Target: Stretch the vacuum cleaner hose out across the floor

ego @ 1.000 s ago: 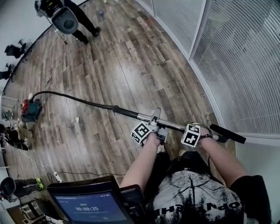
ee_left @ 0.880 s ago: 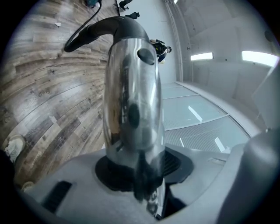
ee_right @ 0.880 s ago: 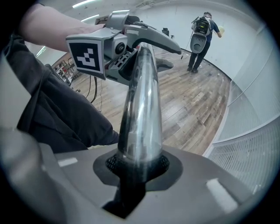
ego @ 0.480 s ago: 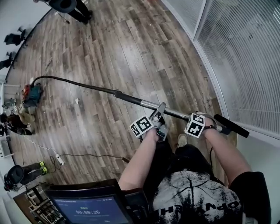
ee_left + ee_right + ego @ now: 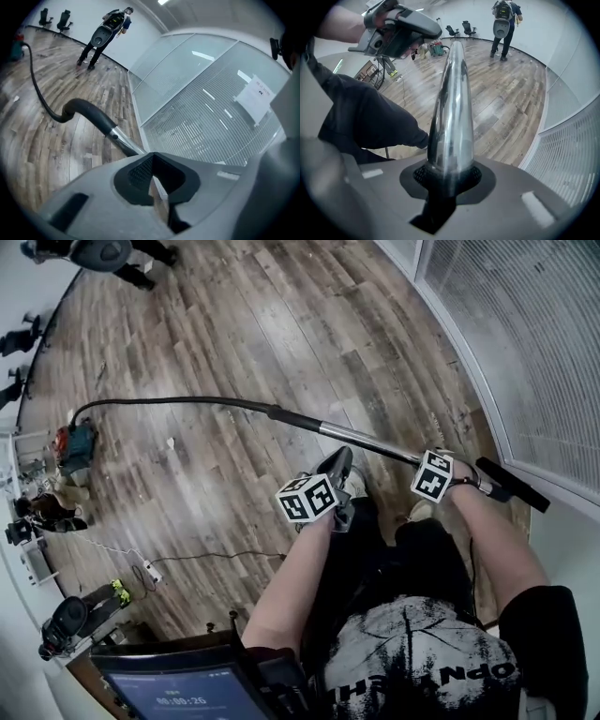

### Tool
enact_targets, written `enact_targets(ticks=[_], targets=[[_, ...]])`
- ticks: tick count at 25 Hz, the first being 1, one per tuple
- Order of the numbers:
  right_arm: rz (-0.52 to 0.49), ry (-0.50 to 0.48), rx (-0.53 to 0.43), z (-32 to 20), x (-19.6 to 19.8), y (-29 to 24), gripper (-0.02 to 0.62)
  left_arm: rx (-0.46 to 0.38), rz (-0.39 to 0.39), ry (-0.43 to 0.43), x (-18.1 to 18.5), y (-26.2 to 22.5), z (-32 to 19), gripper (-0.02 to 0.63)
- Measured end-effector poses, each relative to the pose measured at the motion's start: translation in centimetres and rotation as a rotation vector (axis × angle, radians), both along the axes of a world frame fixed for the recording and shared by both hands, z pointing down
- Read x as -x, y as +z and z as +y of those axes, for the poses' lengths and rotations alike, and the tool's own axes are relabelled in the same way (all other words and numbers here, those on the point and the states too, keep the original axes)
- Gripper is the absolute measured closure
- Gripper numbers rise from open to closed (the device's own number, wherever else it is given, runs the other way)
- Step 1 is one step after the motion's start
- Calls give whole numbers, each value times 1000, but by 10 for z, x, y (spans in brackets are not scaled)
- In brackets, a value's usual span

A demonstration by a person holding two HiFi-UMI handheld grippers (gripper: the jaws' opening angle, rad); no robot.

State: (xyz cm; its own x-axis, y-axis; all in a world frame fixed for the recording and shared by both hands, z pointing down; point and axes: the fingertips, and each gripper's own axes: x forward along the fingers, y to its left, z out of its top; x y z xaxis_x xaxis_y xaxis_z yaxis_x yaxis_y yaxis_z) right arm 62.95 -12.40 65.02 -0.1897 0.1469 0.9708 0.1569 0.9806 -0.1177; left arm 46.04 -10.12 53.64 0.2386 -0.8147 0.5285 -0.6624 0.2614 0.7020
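My left claw (image 5: pixel 152 185) just snapped shut on nothing, near the wand (image 5: pixel 366 440); my right claw (image 5: pixel 447 178) clamps that wand. The hose (image 5: pixel 169 401) arcs across the floor (image 5: pixel 234 324) to the canister (image 5: pixel 73 448). Risk: smooth metal twisting free of a one-claw grip.

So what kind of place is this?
Probably a big, mostly open office or lab room. It has a brown wood-plank floor, tall striped frosted-glass partition walls, and black wheeled office chairs parked at the far edge.
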Motion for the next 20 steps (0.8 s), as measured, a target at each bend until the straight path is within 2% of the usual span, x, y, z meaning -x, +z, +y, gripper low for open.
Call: enact_targets(ticks=[6,9,11,13,17,20], targets=[[31,23,31,9,-37,65,508,-31,-7,-67,-1,29,10,606],[22,-3,19,7,-50,108,508,-68,-31,-11,-13,60,6,606],[13,-11,14,6,-56,143,508,-81,-80,49,-14,84,4,606],[10,6,22,2,-61,180,508,-97,-124,62,-3,105,-1,606],[12,47,19,-14,-86,260,508,-154,-155,6,21,148,-8,606],[-11,69,23,-21,-102,324,509,-201,-199,-3,33,178,-13,606]])
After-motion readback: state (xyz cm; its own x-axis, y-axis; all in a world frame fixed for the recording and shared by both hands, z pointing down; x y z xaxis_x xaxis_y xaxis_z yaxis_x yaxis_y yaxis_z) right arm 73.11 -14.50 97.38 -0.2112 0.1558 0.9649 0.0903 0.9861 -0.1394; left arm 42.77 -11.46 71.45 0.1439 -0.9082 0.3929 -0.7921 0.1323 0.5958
